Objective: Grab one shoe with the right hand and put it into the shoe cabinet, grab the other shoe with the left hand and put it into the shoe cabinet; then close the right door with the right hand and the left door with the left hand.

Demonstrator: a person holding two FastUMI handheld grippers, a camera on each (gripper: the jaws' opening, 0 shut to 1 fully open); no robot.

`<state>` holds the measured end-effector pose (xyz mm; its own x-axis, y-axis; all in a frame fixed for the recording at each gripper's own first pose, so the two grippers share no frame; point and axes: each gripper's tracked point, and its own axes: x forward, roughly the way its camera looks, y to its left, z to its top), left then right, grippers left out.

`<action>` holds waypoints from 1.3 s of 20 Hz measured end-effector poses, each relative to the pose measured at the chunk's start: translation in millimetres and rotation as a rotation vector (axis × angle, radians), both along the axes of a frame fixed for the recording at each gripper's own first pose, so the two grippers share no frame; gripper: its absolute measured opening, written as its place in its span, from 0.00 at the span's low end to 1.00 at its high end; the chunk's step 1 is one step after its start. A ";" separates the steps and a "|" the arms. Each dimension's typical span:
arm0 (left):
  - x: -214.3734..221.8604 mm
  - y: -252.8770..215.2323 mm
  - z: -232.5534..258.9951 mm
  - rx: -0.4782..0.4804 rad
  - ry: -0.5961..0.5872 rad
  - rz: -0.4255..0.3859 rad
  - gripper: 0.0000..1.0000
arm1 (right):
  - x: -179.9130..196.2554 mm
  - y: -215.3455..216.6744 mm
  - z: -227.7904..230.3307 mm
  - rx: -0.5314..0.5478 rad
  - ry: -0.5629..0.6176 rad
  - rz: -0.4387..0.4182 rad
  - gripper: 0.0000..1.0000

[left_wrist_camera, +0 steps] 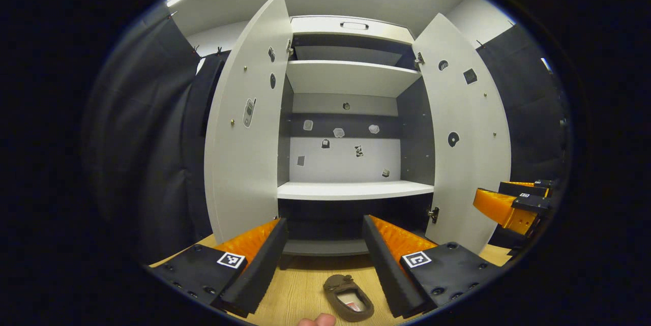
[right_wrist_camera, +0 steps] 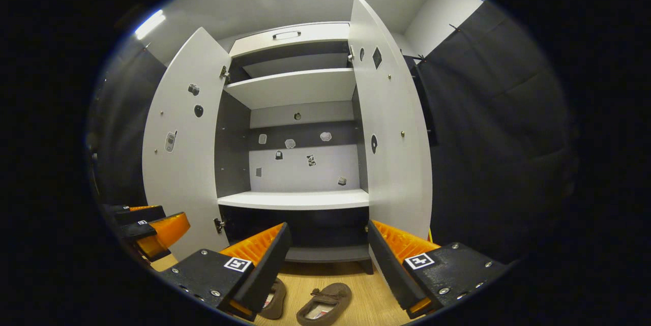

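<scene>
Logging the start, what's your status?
Both tongs, left and right, open, empty. Two shoes on floor before cabinet; both doors open. Path unobstructed.

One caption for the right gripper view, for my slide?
Open right gripper above two brown shoes before the open shoe cabinet.

Two shoes (right_wrist_camera: 324, 304) on the floor — cabinet (right_wrist_camera: 297, 163) doors apparently fully open.
</scene>
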<state>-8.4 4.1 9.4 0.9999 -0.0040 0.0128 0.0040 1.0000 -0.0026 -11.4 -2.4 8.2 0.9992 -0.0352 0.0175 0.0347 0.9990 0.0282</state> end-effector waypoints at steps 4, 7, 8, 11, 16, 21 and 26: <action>-3.5 1.6 2.7 -0.001 -0.011 0.006 0.96 | -3.4 -0.2 4.4 -0.004 -0.011 -0.003 0.94; -7.0 0.9 5.1 -0.004 -0.017 0.005 0.96 | -3.7 -1.8 6.0 -0.022 -0.019 -0.008 0.94; -7.4 1.0 6.0 -0.004 -0.019 0.004 0.96 | -3.9 -2.8 6.1 -0.030 -0.018 -0.009 0.94; -8.9 2.5 6.6 -0.004 -0.020 0.008 0.96 | -4.3 -3.4 10.3 -0.025 -0.023 -0.006 0.94; -12.4 5.4 7.3 -0.007 -0.018 0.018 0.96 | -5.1 -3.4 12.3 -0.029 -0.024 -0.004 0.94; -14.0 8.5 7.4 -0.008 -0.020 0.027 0.96 | -4.1 -1.4 8.7 -0.018 -0.010 0.004 0.94; -15.5 12.1 11.0 -0.001 -0.028 0.038 0.96 | -2.7 3.5 -2.8 -0.021 0.014 0.019 0.93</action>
<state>-23.9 16.1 20.4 0.9986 0.0335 0.0404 -0.0334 0.9994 -0.0044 -14.0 1.2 5.4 0.9999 -0.0163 0.0043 0.0162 0.9998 0.0067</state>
